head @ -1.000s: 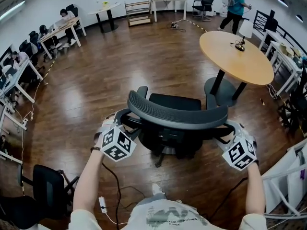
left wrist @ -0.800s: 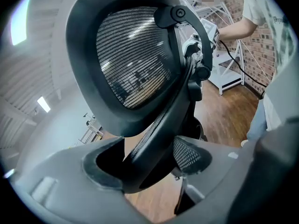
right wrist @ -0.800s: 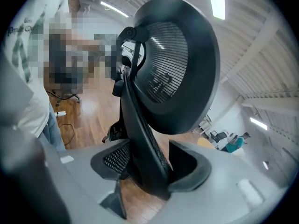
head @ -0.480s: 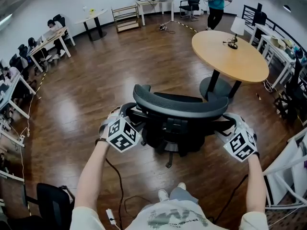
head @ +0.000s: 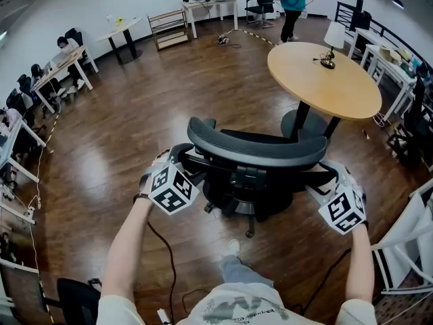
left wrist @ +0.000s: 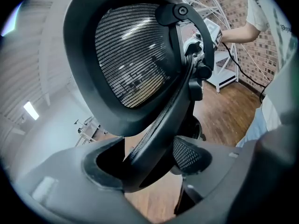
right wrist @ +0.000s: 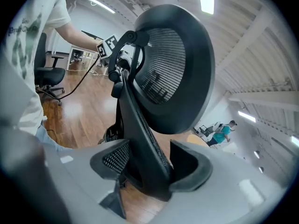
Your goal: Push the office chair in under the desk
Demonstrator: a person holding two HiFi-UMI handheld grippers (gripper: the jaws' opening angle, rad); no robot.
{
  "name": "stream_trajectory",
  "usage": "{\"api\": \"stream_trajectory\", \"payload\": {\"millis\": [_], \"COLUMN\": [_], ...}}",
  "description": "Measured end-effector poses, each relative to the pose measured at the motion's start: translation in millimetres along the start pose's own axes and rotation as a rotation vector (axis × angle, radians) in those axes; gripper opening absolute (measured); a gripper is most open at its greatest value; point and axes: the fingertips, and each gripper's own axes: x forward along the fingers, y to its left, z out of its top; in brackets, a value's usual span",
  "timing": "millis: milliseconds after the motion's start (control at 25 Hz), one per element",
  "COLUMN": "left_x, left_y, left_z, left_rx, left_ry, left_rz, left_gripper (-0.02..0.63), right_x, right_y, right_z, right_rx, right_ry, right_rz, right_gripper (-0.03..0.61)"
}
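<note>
Where the office chair [head: 257, 156] is standing: mid-floor [head: 135, 134], seat facing the round desk [head: 325, 80] at far right. It is near the desk's base and not yet under the top.
Handling: probably heavy but rolling easily. The mesh is likely giving, the frame staying stiff, and the seat may be swivelling off line.
Hold: the back frame's two side edges — pushing evenly.
Left gripper [head: 177, 160]: jaws pinching the frame's left edge.
Right gripper [head: 326, 176]: jaws pinching the right edge.
Beyond: a lamp [head: 331, 42] is sitting on the desk.
</note>
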Motion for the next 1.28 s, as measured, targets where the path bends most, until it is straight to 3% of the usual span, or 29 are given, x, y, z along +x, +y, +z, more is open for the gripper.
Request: {"api": "stream_trajectory", "payload": {"millis": [840,1280], "left_x": [132,178], "left_y": [149,205], "left_z": [6,-5], "left_rx": [0.089,0.15], "left_ry": [-0.037,-0.08], "left_rz": [-0.1,-0.148], "left_gripper": [0.341,0.341], "right_x": [114,160], "right_y": [-99,-116], "right_z": [24,42], "right_rx": [0.085,0.131], "right_ry": [0.085,0.137], "right_rz": [-0.111,-0.155], "right_gripper": [0.267,0.267]}}
